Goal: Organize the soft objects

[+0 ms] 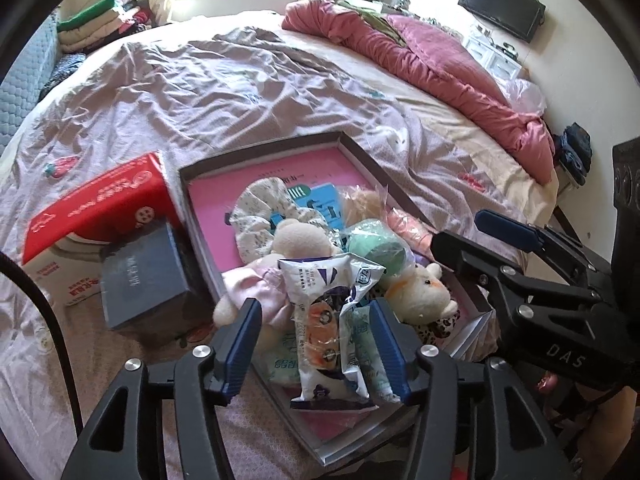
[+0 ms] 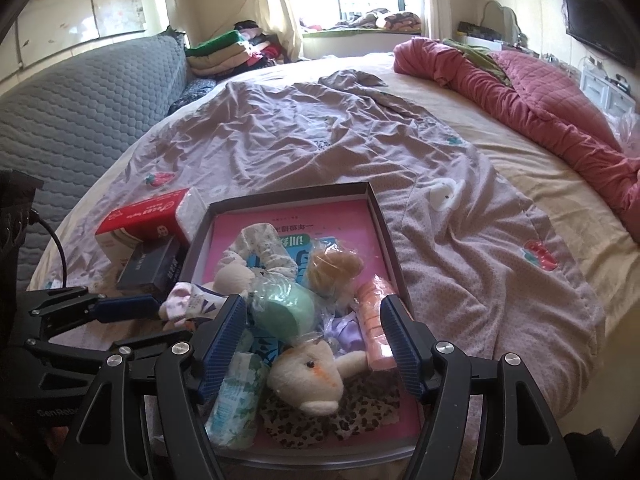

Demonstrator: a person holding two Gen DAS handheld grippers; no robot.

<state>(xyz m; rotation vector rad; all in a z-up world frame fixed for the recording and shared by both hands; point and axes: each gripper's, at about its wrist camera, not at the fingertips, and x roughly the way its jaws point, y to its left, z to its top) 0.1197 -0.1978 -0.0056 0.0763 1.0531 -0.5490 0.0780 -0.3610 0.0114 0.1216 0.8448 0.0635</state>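
**Soft objects gathering in the shallow tray on the bed**

Soft objects are sitting piled in the grey-walled tray (image 2: 374, 216), which is lying on the wrinkled mauve bedspread (image 2: 320, 136). Left gripper (image 1: 316, 344) is hanging just above the near end of the pile with its blue pads (image 1: 240, 344) standing apart; a white printed packet (image 1: 332, 320) is lying between them, and no pad appears to be pressing on it, so the packet is judged to be resting on the heap rather than being carried. Right gripper (image 2: 314, 340) is hovering over the same end of the tray, jaws likewise apart and holding nothing, framing a cream plush animal (image 2: 310, 380), a wrapped mint-green ball (image 2: 286, 308) and an orange striped roll (image 2: 374, 320). A leopard-print cloth (image 2: 320, 420) is lying under the plush, and a floral fabric ring (image 2: 256, 248) is resting further back against the pink tray floor.

Items are being crowded toward the near end, probably because that end is lying closest to both tools, leaving the far floor bare. Outside the tray, to its left, a red carton (image 1: 100, 216) and a dark box (image 1: 144, 280) are touching one another; being rigid, they are presumably being kept apart from the soft goods. A rolled pink quilt (image 1: 420, 60) is lying well away along the far side of the bed
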